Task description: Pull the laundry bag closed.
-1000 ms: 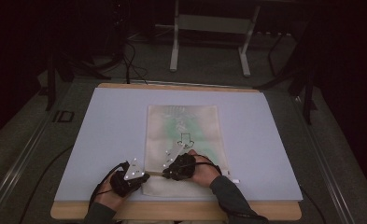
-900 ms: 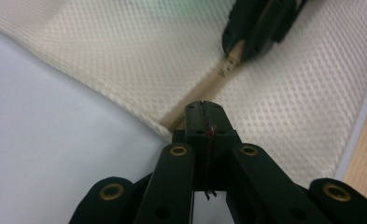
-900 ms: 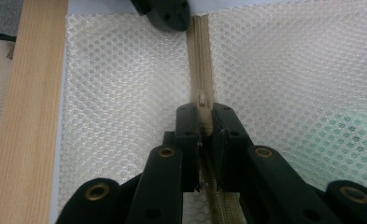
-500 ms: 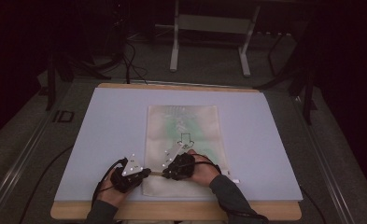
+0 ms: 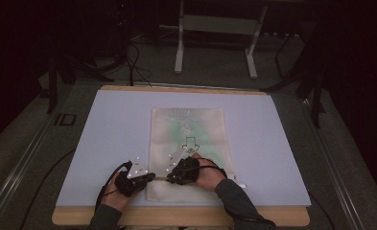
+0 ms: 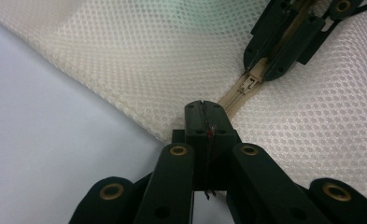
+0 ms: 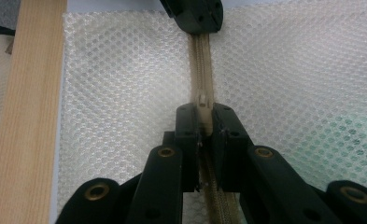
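A cream mesh bag (image 5: pixel 188 129) with a pale green print lies flat on the table mat, its zipper along the near edge. My left gripper (image 5: pixel 152 176) (image 6: pixel 203 105) is shut on the zipper end at the bag's near left corner, its jaws having just closed tighter there. My right gripper (image 5: pixel 169 178) (image 7: pixel 203 112) is shut on the beige zipper pull (image 7: pixel 202 105), a short way along the zipper tape (image 7: pixel 201 60). The two grippers face each other tip to tip. The right gripper (image 6: pixel 279 51) appears in the left gripper view, and the left gripper (image 7: pixel 195 16) in the right gripper view.
The light blue mat (image 5: pixel 114 124) covers a wooden table, whose edge (image 5: pixel 176 218) runs just behind my hands. A small white piece (image 5: pixel 242 185) lies right of the bag. A metal stand (image 5: pixel 215 28) and cables sit on the dark floor beyond.
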Motion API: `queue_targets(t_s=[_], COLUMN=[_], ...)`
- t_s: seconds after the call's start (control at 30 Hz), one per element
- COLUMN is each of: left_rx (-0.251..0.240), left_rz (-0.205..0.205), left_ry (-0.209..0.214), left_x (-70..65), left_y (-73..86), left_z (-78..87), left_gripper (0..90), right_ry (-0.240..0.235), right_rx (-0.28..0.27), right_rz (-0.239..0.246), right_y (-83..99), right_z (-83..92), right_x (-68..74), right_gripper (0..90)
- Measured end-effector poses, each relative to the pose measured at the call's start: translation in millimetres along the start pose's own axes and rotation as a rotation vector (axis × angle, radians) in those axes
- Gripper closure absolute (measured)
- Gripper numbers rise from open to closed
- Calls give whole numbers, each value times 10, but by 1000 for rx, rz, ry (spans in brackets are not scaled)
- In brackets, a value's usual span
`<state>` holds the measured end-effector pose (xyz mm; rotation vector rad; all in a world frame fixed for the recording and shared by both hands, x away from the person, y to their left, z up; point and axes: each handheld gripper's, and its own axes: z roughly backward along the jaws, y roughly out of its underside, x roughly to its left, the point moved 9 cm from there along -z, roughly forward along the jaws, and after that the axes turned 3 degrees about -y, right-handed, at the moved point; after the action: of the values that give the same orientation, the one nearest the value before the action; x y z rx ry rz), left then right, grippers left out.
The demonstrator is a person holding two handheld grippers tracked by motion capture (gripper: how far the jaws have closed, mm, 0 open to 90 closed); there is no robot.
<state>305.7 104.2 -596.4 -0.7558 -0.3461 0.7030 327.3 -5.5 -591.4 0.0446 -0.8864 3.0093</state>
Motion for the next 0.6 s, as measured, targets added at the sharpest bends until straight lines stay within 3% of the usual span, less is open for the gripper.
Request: queue_targets(t_s=[0.27,0.6], left_rx=[16,9], left_rz=[-23,-17], left_ry=[-28,-23], left_x=[-14,-12], left_y=[3,5], left_z=[-7,-8], left_gripper=[894,895], right_ry=[8,8], right_rx=[35,83], right_rz=[18,36], right_y=[-17,-37], right_z=[-1,6], right_x=[1,-1], right_gripper=[820,821])
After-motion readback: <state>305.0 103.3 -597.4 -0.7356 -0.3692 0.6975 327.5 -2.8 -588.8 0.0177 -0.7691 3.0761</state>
